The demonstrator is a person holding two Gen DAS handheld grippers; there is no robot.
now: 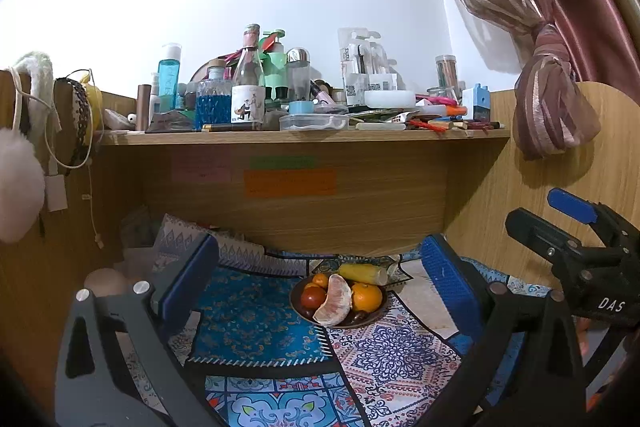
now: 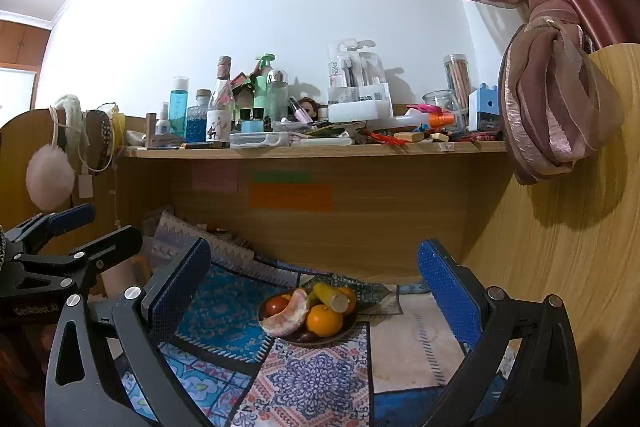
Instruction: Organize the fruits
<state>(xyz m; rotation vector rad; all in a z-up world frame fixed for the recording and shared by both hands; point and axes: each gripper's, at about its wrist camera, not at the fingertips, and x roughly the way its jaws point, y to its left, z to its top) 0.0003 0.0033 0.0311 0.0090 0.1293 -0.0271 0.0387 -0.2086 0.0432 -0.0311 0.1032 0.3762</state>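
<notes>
nearest the lens in the left wrist view, the left gripper (image 1: 320,279) is spread wide, its blue-padded fingers (image 1: 448,279) holding nothing. the right gripper (image 2: 316,287) is likewise spread wide and empty, and its dark body shows at the right edge of the left view. both hover above a patchwork cloth (image 1: 384,359) printed in blue, pink and white.

a little farther, on that cloth, sits a dark bowl (image 1: 368,319) of fruit, apart from both grippers. in it a peeled pomelo segment (image 1: 334,301) lies across the middle, a red tomato (image 1: 313,297) to its left, a large orange (image 1: 366,297) to its right and a smaller orange (image 1: 321,280) behind. a corn cob (image 1: 362,273) lies at the bowl's far rim.

beyond the bowl rises a wooden back panel with pink, green and orange sticky notes (image 1: 290,183). on top of it a wooden shelf (image 1: 304,137) is crowded with bottles, jars and stationery, among them a blue glass bottle (image 1: 213,103) and a clear labelled bottle (image 1: 248,83). a white earmuff (image 2: 50,177) hangs at far left, and a knotted mauve curtain (image 2: 556,107) hangs at far right against a white wall.
</notes>
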